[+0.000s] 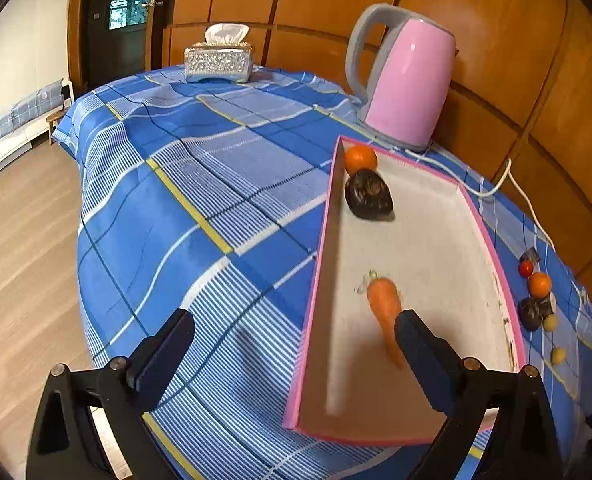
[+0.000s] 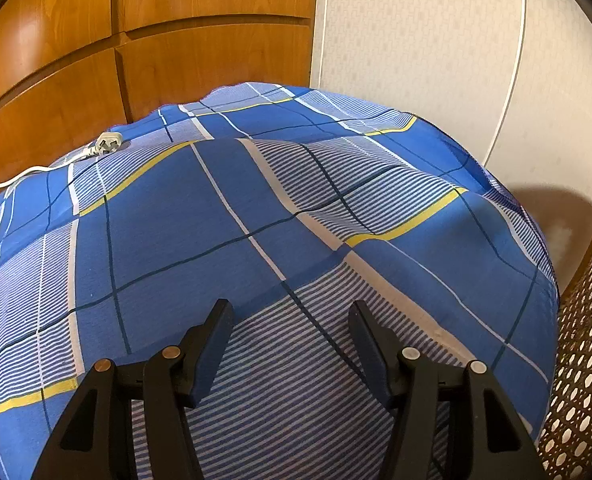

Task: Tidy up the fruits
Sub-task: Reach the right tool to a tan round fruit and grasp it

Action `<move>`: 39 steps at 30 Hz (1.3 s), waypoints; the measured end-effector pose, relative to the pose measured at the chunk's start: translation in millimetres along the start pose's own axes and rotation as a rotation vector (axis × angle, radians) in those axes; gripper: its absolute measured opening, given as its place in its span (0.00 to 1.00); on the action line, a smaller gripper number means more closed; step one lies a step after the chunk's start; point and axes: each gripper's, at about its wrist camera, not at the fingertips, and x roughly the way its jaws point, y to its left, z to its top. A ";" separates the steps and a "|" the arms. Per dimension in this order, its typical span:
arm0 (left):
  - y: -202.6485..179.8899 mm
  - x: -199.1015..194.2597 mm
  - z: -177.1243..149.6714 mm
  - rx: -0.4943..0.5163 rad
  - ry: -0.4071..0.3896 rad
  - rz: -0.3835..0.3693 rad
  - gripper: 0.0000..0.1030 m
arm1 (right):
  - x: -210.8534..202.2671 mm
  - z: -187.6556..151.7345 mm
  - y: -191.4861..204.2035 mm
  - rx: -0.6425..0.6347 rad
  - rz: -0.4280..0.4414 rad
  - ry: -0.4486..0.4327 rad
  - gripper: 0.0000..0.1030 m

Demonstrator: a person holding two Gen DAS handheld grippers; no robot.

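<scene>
A pink-rimmed tray (image 1: 320, 276) lies on the blue checked tablecloth (image 1: 199, 184). Inside it are an orange (image 1: 360, 159) in the far corner, a dark fruit (image 1: 368, 195) beside it, and a carrot (image 1: 384, 308) nearer to me. My left gripper (image 1: 296, 320) is open wide across the tray's left wall; the carrot lies just inside its right finger (image 1: 416, 344), ungripped. Beyond the tray's right rim sit a small red fruit (image 1: 525, 267), another orange (image 1: 539, 283), a second dark fruit (image 1: 531, 312) and small yellowish ones (image 1: 558, 355). My right gripper (image 2: 291, 306) hangs open above bare cloth.
A pink kettle (image 1: 404, 80) stands behind the tray, its white cord (image 1: 512, 188) trailing to a plug (image 2: 107, 144). A tissue box (image 1: 219, 60) sits at the far table edge. Wood panels back the table. A wicker basket (image 2: 584, 340) stands to the right.
</scene>
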 end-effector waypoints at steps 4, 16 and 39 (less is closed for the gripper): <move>-0.8 3.8 -4.1 0.008 0.020 -0.003 0.98 | -1.5 -0.9 -0.7 0.004 0.012 0.003 0.60; 0.4 8.6 -9.3 0.007 0.040 0.001 0.98 | -20.8 0.9 24.1 -0.076 0.290 0.085 0.60; -5.6 11.0 -14.4 0.038 0.054 -0.007 1.00 | -74.6 -42.6 183.4 -0.636 0.695 0.152 0.27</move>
